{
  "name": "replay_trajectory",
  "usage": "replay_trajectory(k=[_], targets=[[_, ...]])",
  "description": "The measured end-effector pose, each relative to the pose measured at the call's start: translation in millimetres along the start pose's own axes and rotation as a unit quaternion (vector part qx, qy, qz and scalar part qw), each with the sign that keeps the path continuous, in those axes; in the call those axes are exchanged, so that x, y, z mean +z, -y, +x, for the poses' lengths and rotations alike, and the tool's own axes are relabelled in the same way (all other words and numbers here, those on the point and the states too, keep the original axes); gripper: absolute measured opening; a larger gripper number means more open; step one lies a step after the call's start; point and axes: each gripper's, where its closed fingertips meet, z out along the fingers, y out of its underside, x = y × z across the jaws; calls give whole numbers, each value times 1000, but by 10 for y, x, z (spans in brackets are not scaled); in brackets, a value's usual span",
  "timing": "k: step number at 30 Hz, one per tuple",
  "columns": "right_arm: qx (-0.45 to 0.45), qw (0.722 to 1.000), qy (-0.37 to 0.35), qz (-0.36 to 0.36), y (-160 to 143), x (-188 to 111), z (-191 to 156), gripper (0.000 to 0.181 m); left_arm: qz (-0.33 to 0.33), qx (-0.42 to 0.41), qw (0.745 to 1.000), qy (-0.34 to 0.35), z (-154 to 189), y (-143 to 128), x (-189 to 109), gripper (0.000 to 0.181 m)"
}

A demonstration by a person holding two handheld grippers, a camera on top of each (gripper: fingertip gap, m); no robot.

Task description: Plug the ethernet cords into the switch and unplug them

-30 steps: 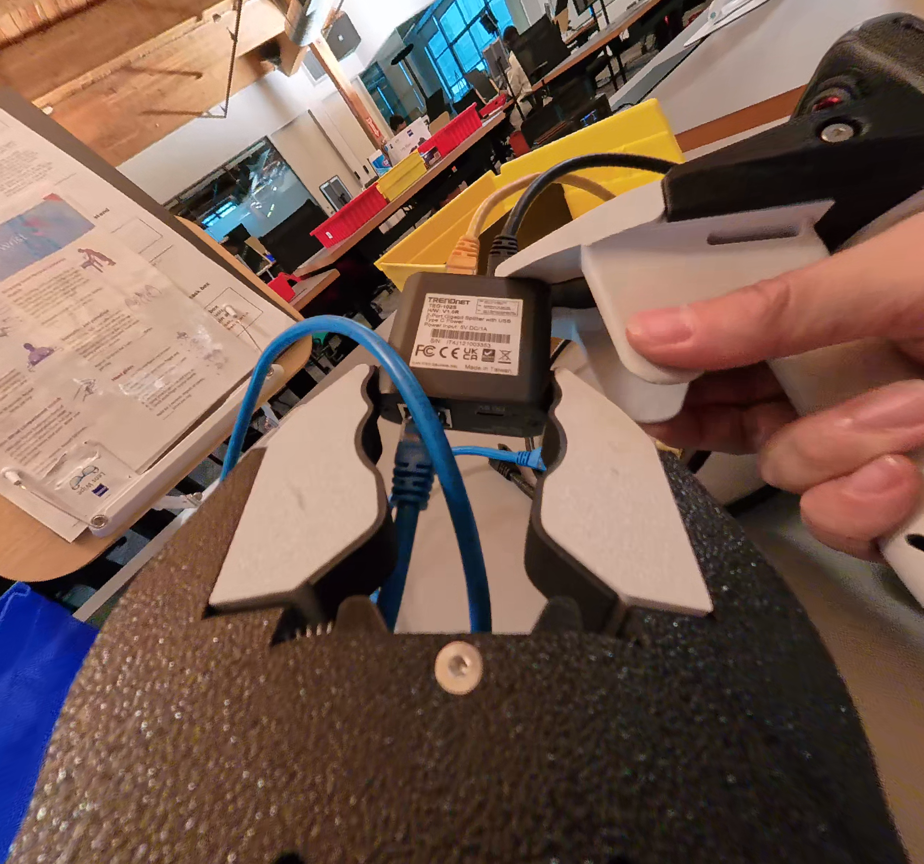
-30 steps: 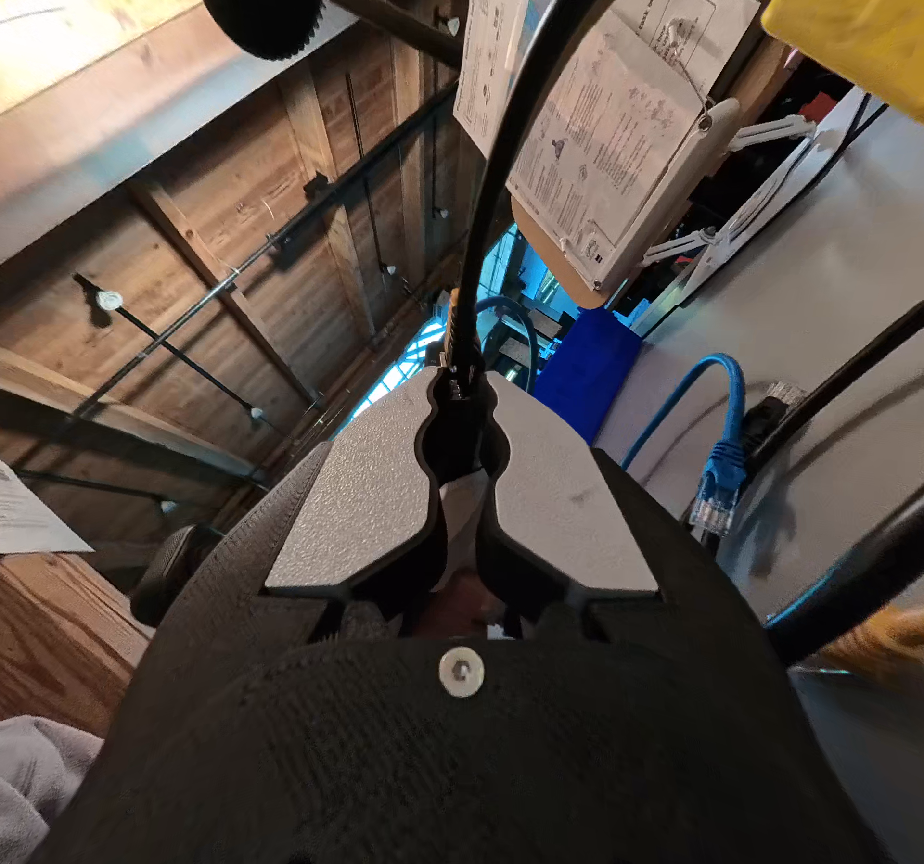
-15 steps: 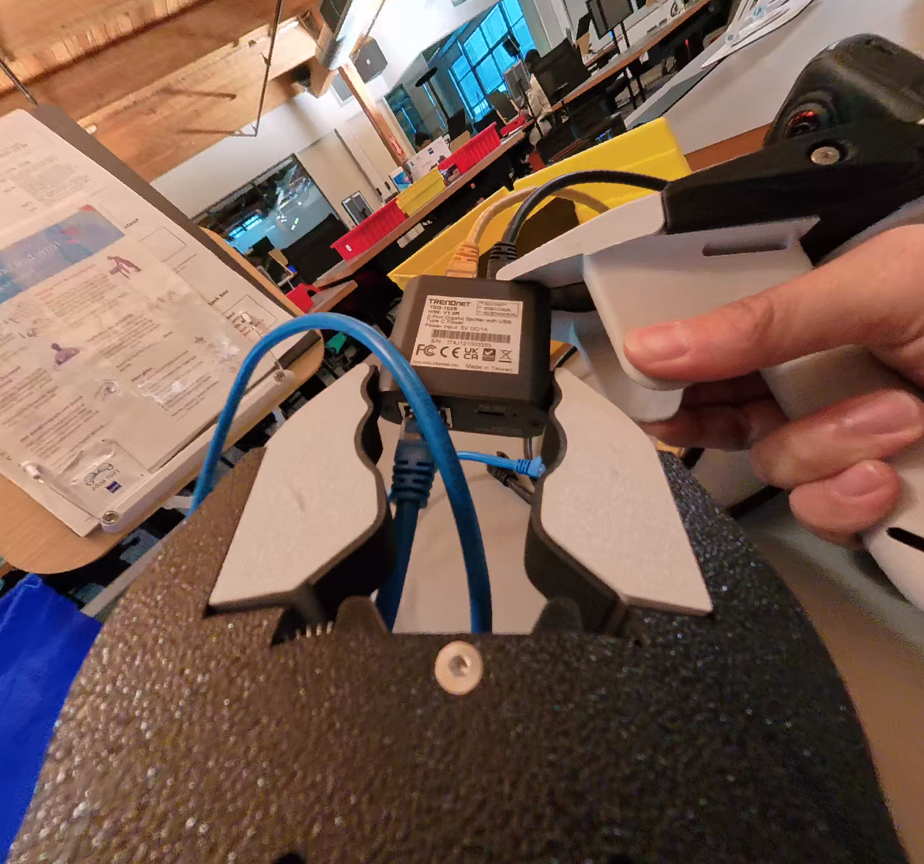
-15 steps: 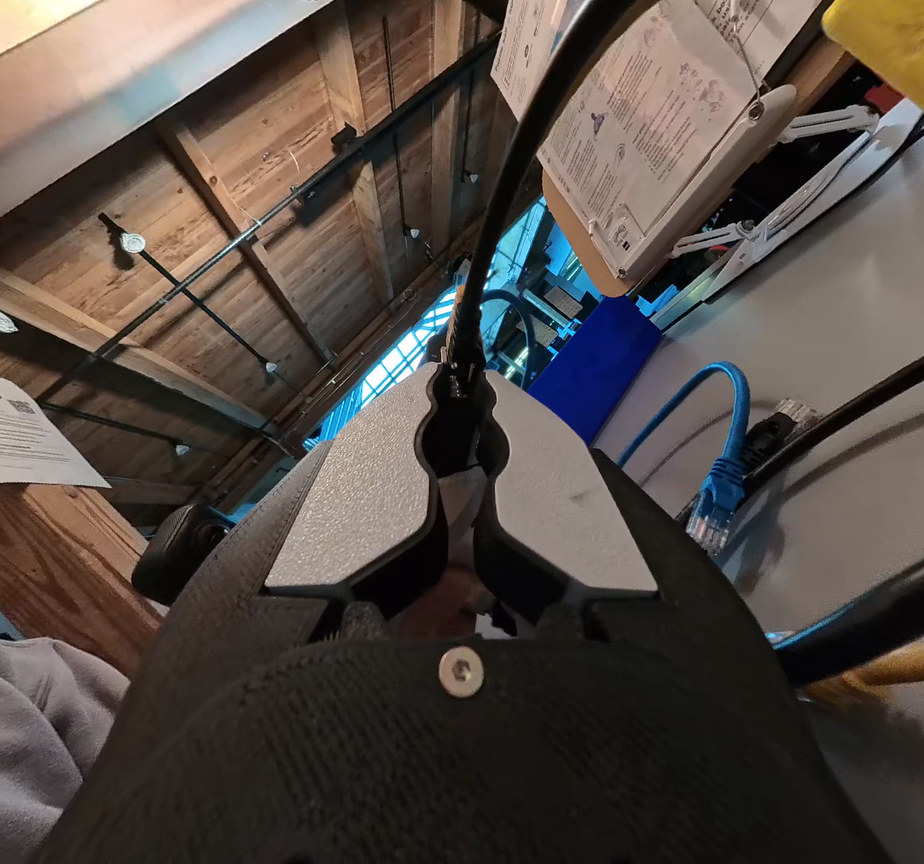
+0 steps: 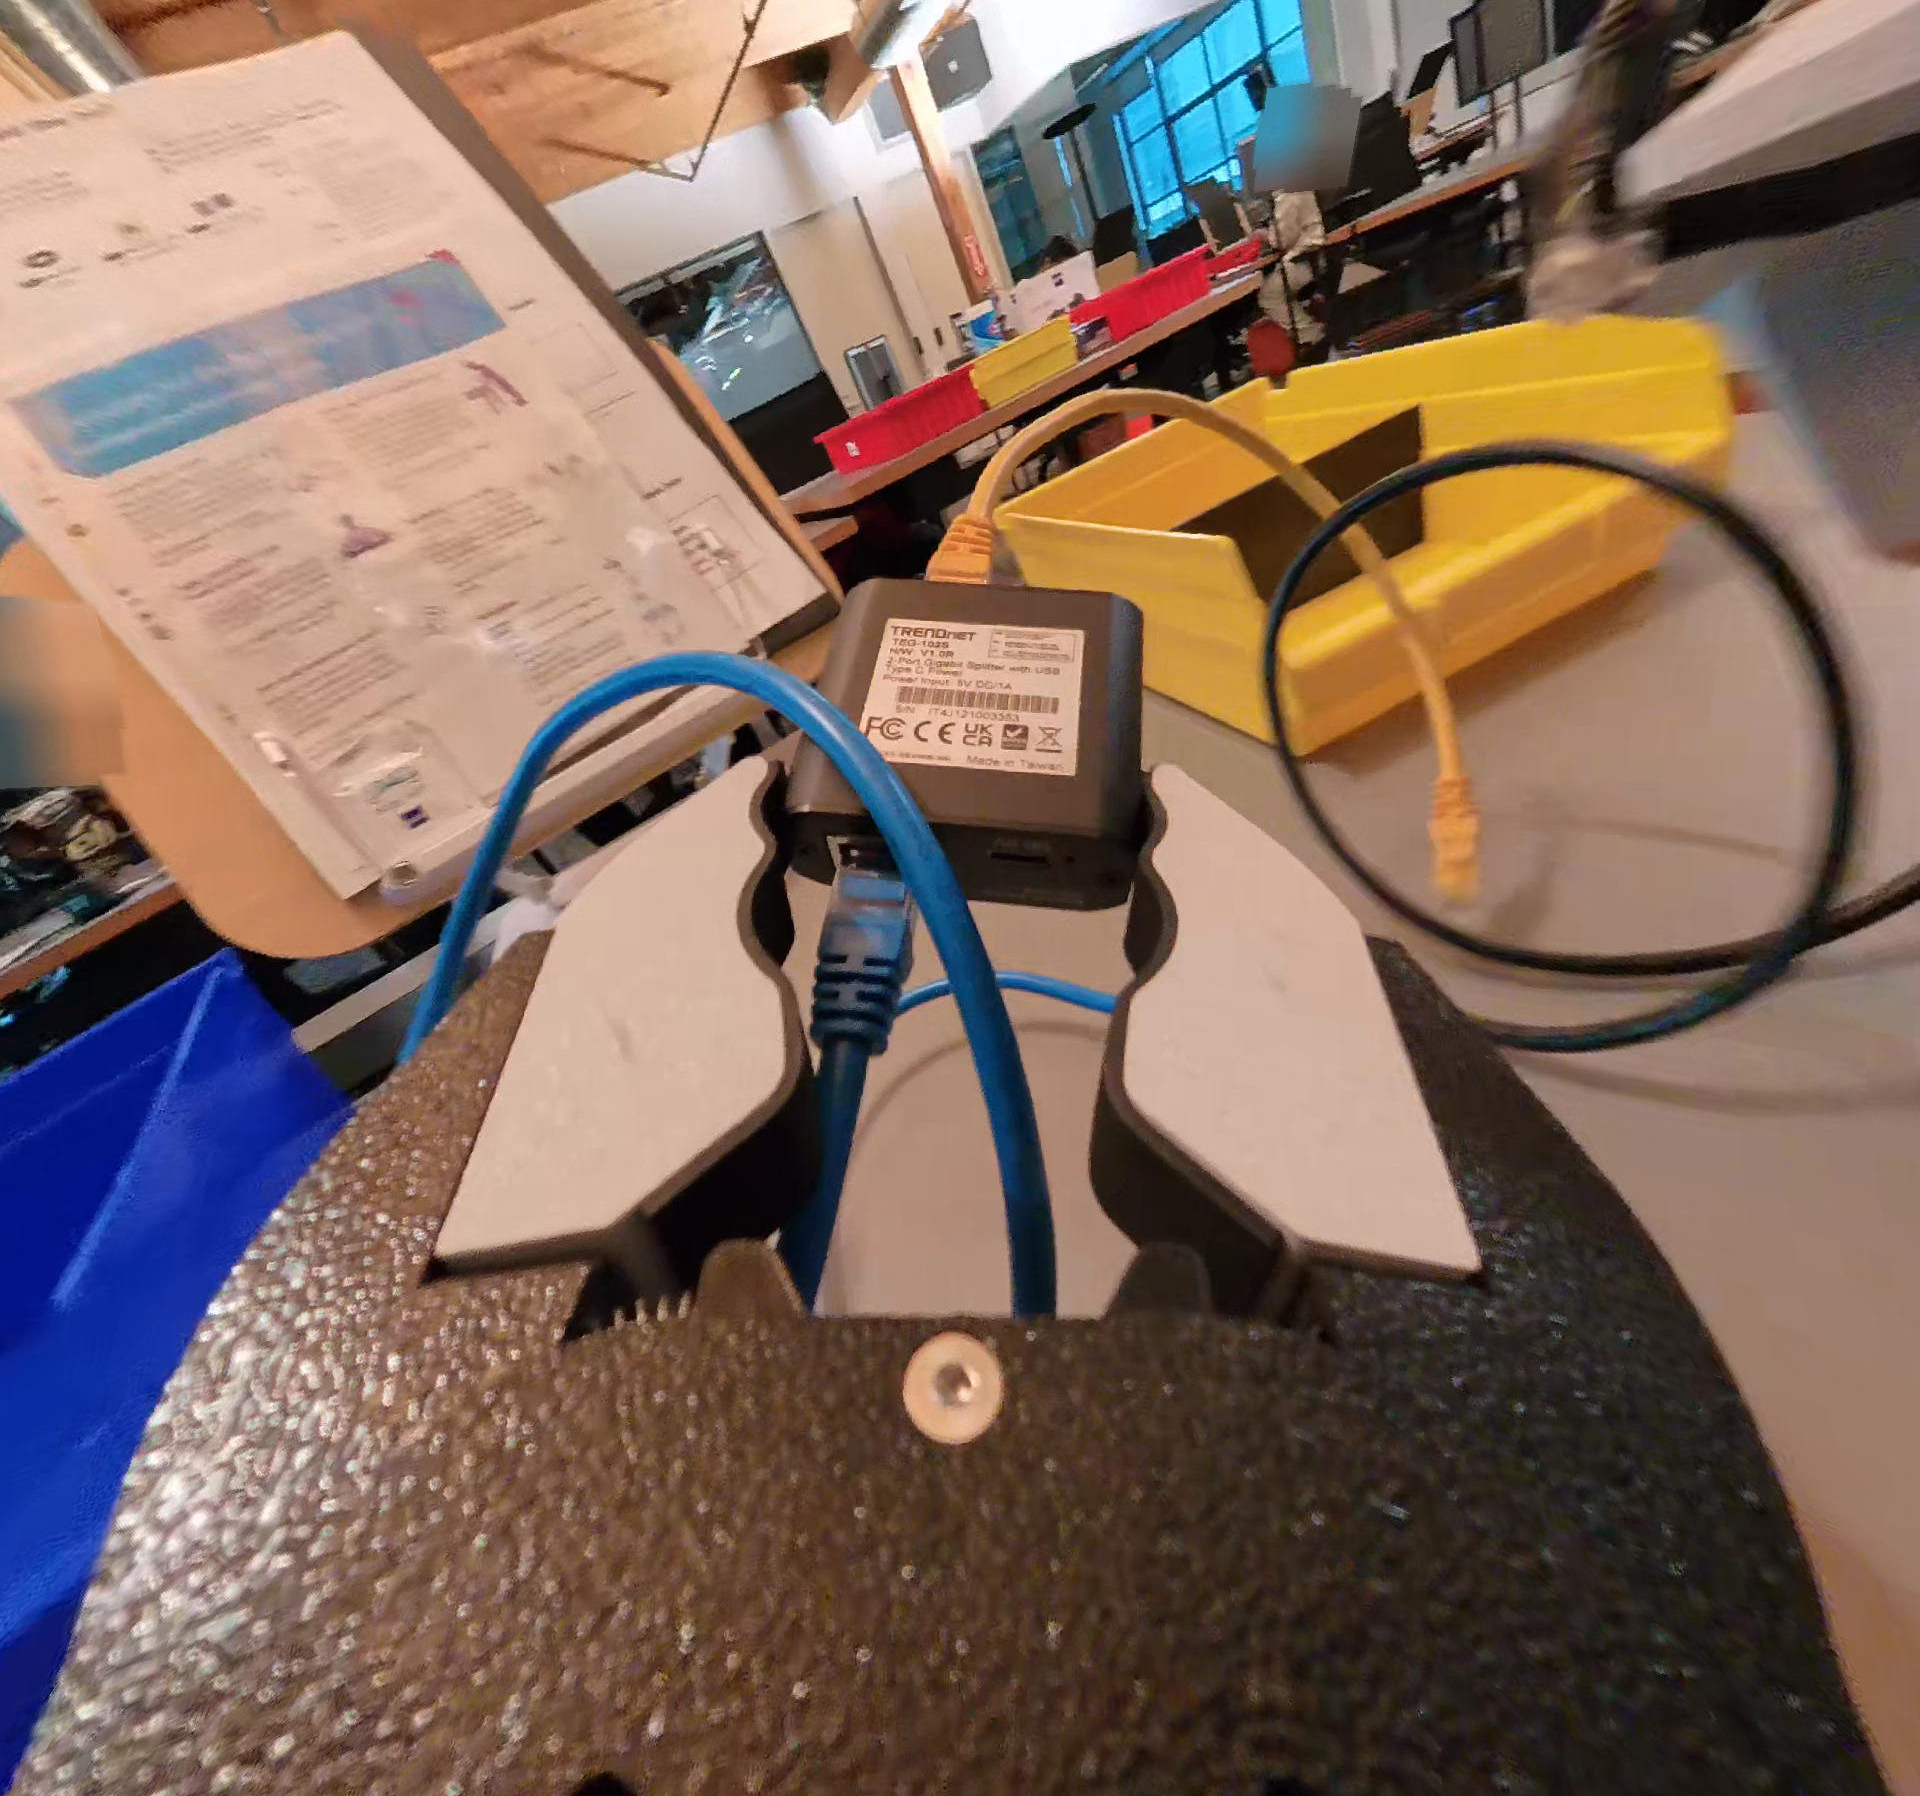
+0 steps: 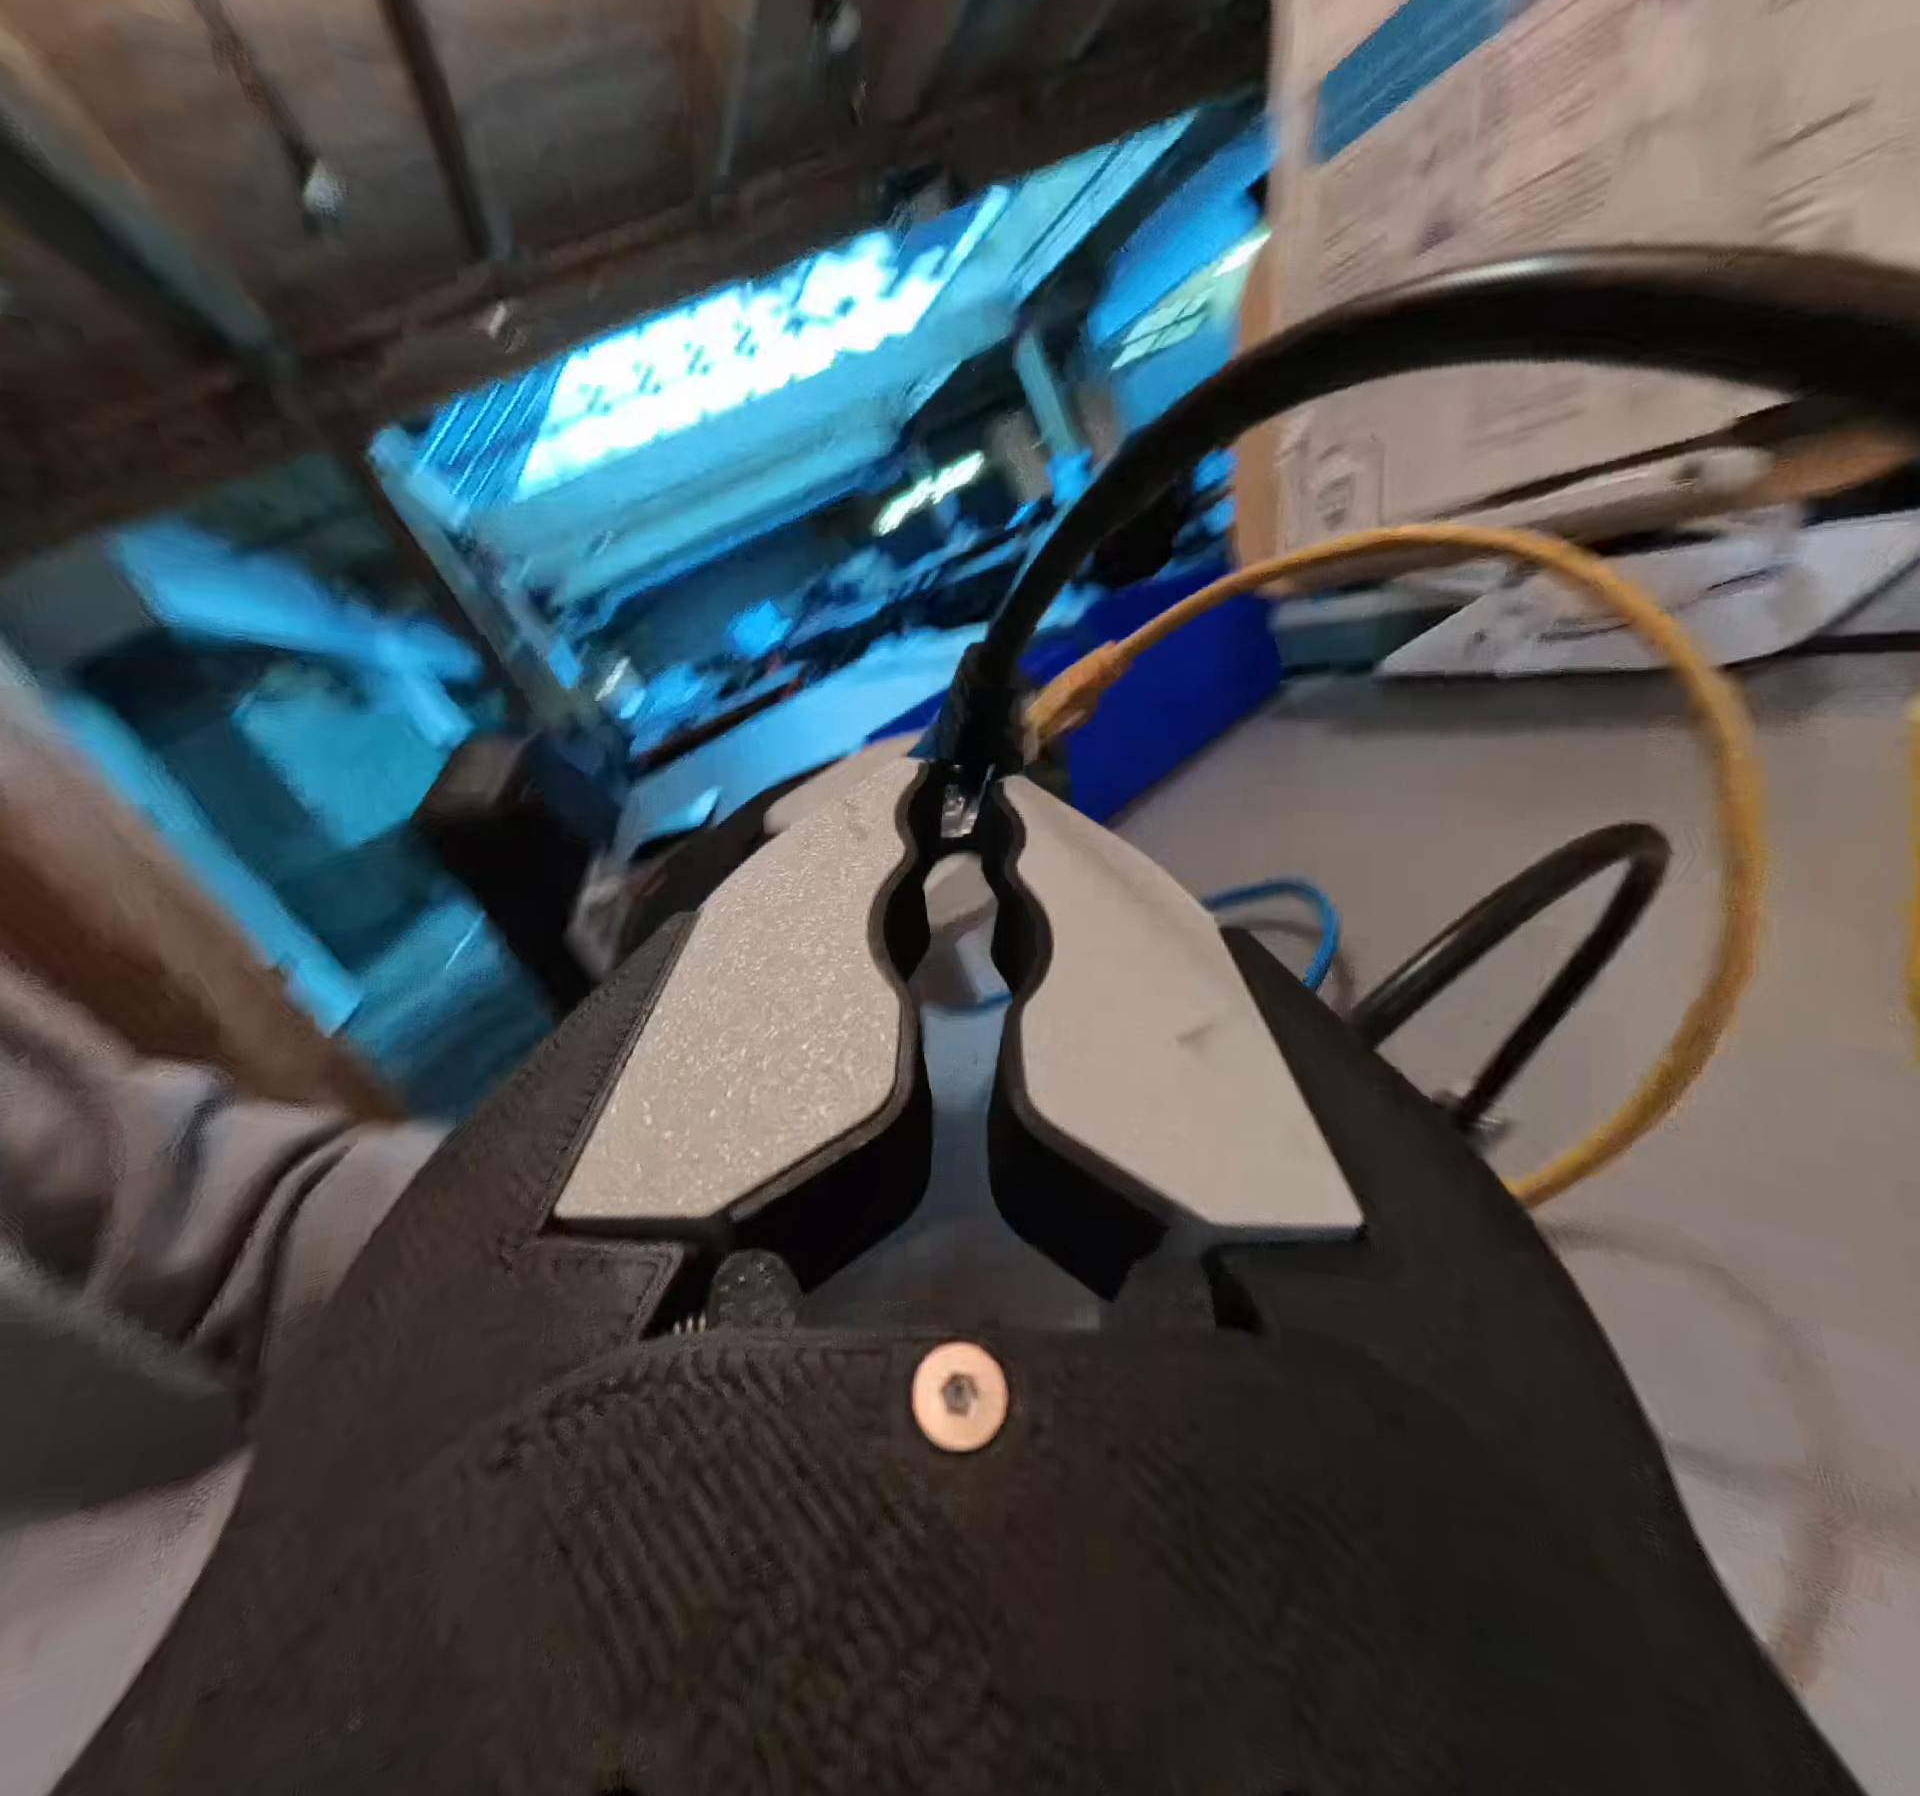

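Note:
My left gripper (image 5: 961,811) is shut on the black switch (image 5: 977,686), held label-up above the table. A blue cord (image 5: 862,905) is plugged into its near side. A yellow cord (image 5: 961,546) is plugged into its far side, and its other plug (image 5: 1449,832) hangs free. My right gripper (image 6: 961,801) is shut on the plug of the black cord (image 6: 971,707), which is out of the switch. In the left wrist view the black cord (image 5: 1829,707) loops to the right gripper (image 5: 1766,219), blurred at the top right, away from the switch.
A yellow bin (image 5: 1507,499) sits on the grey table (image 5: 1558,1175) behind the switch. A blue bin (image 5: 125,1175) is at the left. A tilted board with a laminated sheet (image 5: 312,447) stands at the left. A grey sleeve (image 6: 156,1175) shows beside the right gripper.
The right gripper has pulled the black cord out of the switch's far side and moved up and right, away from it. The left gripper still holds the switch.

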Motion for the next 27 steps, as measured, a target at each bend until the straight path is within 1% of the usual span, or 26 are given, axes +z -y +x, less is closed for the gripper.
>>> replay_trajectory(k=[1, 3, 4, 6, 7, 8, 9, 11, 12, 13, 14, 16, 18, 20, 23, 24, 27], targets=[[-8, 999, 4, -34, -8, 4, -59, 8, 0, -8, 1000, 8, -96, 7, -17, 62], [-75, 994, -29, -74, 21, -62, -74, 9, 10, -41, 999, 27, -312, 78, -77, 62], [-85, 989, -32, -118, -33, -106, -83, 9, 19, -57, 998, 33, -417, 132, -114, 62], [-116, 982, -48, -142, 16, -197, -78, 9, 38, -88, 994, 43, -603, 236, -202, 62], [-113, 978, -35, -169, -11, -235, -108, 9, 51, -110, 992, 42, -670, 301, -253, 62], [-113, 975, -43, -189, -13, -265, -75, 9, 69, -134, 988, 29, -701, 385, -301, 62], [-129, 971, -60, -193, 18, -282, -11, 8, 86, -151, 985, 18, -724, 466, -346, 62], [-138, 961, -67, -231, -6, -297, 74, 9, 108, -175, 978, 22, -797, 587, -428, 62], [-148, 954, -73, -250, -8, -293, 110, 9, 123, -210, 970, 15, -823, 661, -465, 61], [-148, 948, -42, -280, -72, -269, 34, 9, 135, -238, 962, 0, -821, 733, -487, 61], [-136, 945, -6, -298, -134, -216, -78, 9, 138, -242, 961, -1, -813, 772, -487, 61], [-142, 944, 22, -298, -230, -59, -201, 9, 133, -197, 971, 18, -764, 788, -444, 61], [-147, 934, 34, -323, -434, 45, -275, 9, 124, -204, 971, 15, -665, 778, -375, 61], [-136, 924, 85, -347, -673, 133, -468, 9, 115, -212, 970, 10, -564, 752, -295, 62], [-115, 913, 134, -368, -950, 248, -704, 9, 97, -215, 972, -12, -389, 655, -157, 62], [-113, 911, 141, -370, -993, 273, -754, 9, 93, -215, 972, -13, -367, 627, -134, 61], [-105, 916, 151, -357, -968, 302, -829, 9, 92, -225, 970, -3, -435, 557, -119, 61]])
